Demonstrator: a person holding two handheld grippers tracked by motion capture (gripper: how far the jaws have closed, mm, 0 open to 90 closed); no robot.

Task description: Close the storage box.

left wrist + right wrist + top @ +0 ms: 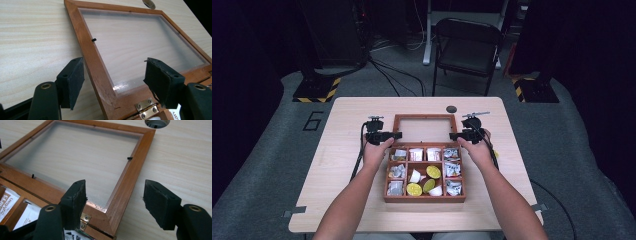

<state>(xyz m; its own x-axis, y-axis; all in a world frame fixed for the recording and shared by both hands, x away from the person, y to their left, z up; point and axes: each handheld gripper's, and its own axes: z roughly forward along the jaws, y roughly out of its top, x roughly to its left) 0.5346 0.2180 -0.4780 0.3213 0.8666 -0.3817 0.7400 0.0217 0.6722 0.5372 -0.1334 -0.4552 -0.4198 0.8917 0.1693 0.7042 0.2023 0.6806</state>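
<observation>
wooden compartment box (424, 196) sits mid-table on the light wood table (342, 200), its lid (424, 129) swung fully back and lying flat on the tabletop beyond the box, joined at the rear edge by brass hinges (146, 108). the lid is a wooden frame around a clear pane; the table grain shows through it.

left gripper (382, 135) held in the person's left hand at the lid's left near corner. in the left gripper view its two black padded jaws stand wide apart and straddle the left rail of the lid frame close to the hinge; one pad is over bare table outside the frame, the other over the pane. neither pad presses the wood. nothing gripped.

right gripper (467, 134) held in the right hand at the lid's right near corner, mirror of the left. in the right gripper view the jaws are spread wide astride the right rail of the frame; one pad over the pane by a hinge, the other over bare table. no contact seen on the wood, nothing held.

box interior: divided compartments holding white packets (416, 154), silvery foil packets (453, 170), and yellow-green round pods (433, 172) in the centre compartments.

small dark round hole (451, 109) in the tabletop just beyond the lid's far right corner. black folding chair (467, 47) stands on the floor behind the table.
</observation>
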